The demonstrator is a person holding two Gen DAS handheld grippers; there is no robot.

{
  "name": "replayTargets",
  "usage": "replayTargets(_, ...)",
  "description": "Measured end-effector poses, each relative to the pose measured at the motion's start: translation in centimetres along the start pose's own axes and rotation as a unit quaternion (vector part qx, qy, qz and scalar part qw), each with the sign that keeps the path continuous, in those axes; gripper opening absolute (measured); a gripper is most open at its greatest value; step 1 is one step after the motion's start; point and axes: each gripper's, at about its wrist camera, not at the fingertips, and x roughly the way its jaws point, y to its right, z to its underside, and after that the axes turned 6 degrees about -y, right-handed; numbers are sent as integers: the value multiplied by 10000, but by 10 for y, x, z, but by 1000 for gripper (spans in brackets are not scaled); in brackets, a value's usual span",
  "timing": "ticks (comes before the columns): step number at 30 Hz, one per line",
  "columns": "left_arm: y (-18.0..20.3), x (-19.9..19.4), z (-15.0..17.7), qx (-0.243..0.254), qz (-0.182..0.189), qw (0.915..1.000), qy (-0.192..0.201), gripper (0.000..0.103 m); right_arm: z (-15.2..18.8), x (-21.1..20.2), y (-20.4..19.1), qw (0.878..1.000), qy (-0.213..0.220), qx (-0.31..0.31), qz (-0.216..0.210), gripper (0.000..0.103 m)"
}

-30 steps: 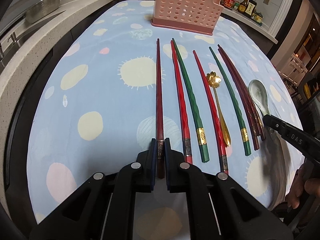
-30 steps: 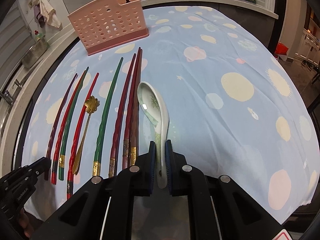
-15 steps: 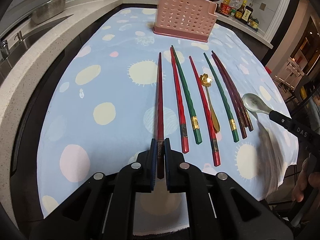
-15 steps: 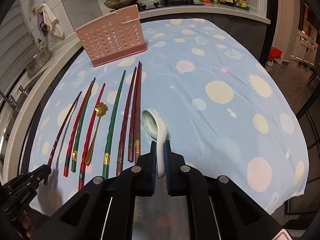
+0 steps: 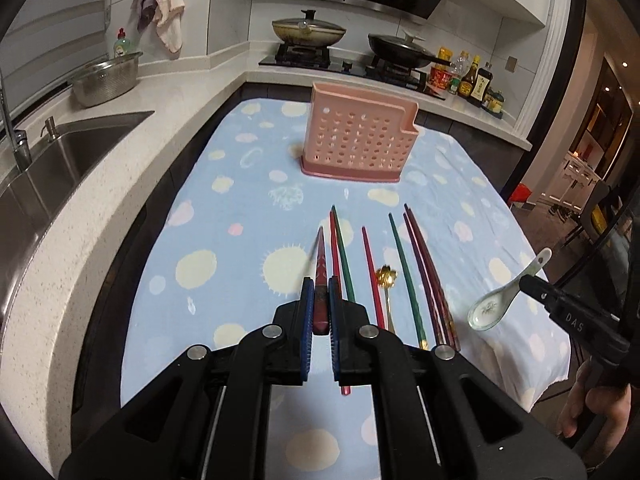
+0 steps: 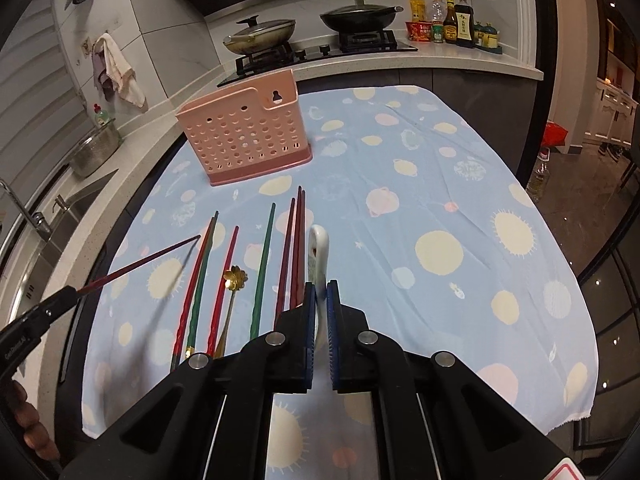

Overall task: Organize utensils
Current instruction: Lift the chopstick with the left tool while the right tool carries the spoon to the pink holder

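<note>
The left hand-held gripper (image 5: 318, 308) clamps a dark red chopstick (image 5: 320, 276), lifted toward the pink perforated plastic holder (image 5: 358, 140).

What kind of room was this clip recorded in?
A home kitchen, most likely: a gas hob with lidded pans, a steel sink set in the counter, and sauce bottles beside the stove.

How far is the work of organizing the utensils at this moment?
Nothing shows in the pink holder. In hand: the left gripper holds a dark red chopstick, and the right gripper holds the white spoon. The other chopsticks and the gold spoon lie on the cloth.
</note>
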Motion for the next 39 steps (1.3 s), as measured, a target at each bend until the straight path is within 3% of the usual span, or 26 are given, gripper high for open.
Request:
replayTargets(12, 8, -8, -98, 212, -15, 9969, 752, 7, -62, 8, -15, 9992, 261, -163, -246, 6)
replayTargets(19, 13, -6, -160, 295, 80, 9939, 1063, 7, -119, 27, -18, 9981, 345, -85, -498, 6)
replayTargets(33, 38, -17, -286, 429, 252, 9770, 2074, 7, -243, 67, -37, 9951, 777, -165, -589, 6)
replayTargets(39, 36, 18, -306, 422, 177, 9793, 1973, 7, -263, 105, -41, 9967, 643, -179, -465, 6)
